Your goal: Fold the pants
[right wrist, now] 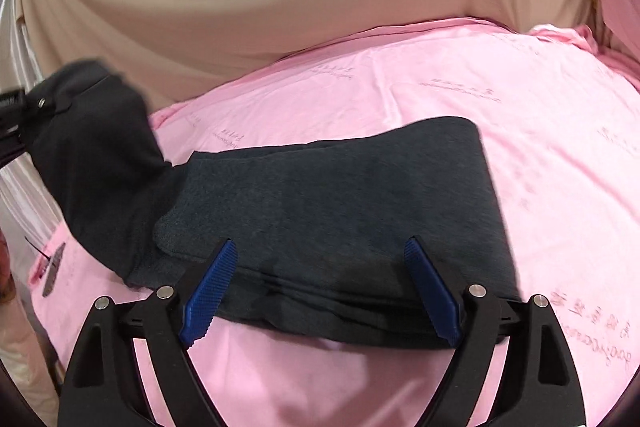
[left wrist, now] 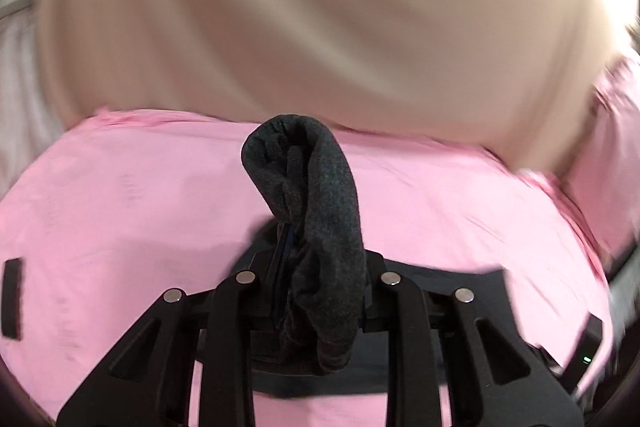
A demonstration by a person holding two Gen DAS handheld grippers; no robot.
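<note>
My left gripper (left wrist: 316, 239) pinches a bunched fold of the dark grey pants (right wrist: 332, 203), lifted at the upper left of the right view; my right gripper (right wrist: 322, 251) stands wide above the folded part, mid-frame on the pink sheet (right wrist: 460, 115).

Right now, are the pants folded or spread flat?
Partly folded: the pants lie doubled in layers on the pink sheet, while the left claw lifts one bunched end clear.
</note>
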